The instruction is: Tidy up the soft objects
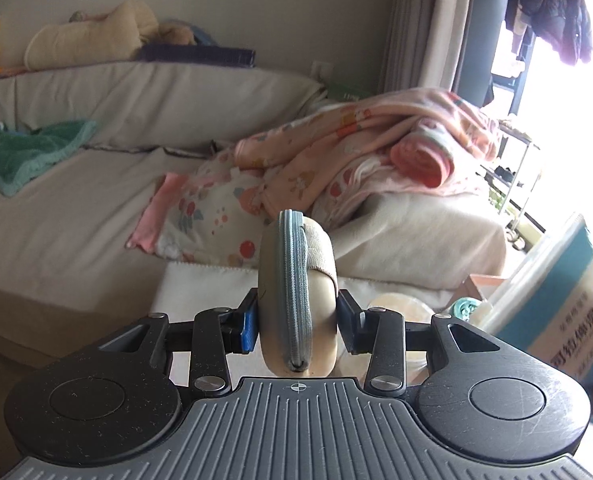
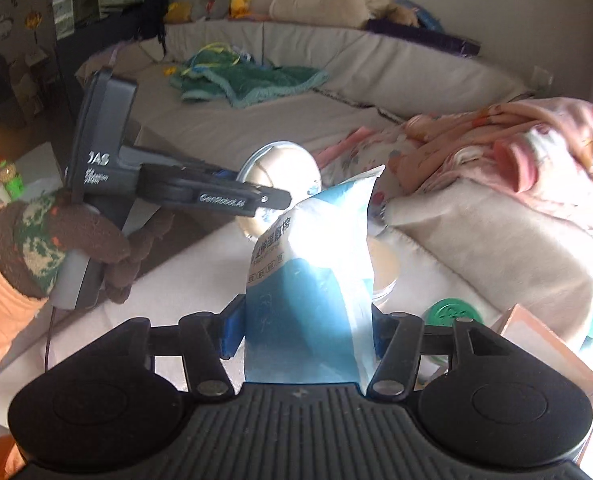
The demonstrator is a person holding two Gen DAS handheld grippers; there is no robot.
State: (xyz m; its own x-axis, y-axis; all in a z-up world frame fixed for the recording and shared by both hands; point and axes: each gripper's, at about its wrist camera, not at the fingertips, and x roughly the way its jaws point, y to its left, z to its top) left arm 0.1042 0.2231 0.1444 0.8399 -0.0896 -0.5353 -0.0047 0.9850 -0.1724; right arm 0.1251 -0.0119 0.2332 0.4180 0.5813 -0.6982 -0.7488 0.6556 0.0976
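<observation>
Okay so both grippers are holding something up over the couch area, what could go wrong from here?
1. The left gripper pinches the round zipped pouch only near its lower end; it could pivot or slip out.
2. The right gripper squeezes a soft blue-and-white packet that leans toward the left gripper; the two could bump.
3. A dropped item might hit the green-lidded container below.

blown-out window glare right; fisheye-bent, blurred edges

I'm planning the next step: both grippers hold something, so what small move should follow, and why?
Probably carry both items clear of the sofa before setting either down. The left gripper is clamped on a round zip pouch and the right gripper on a blue packet, both in the air, with the pink blanket heaped just ahead.
</observation>
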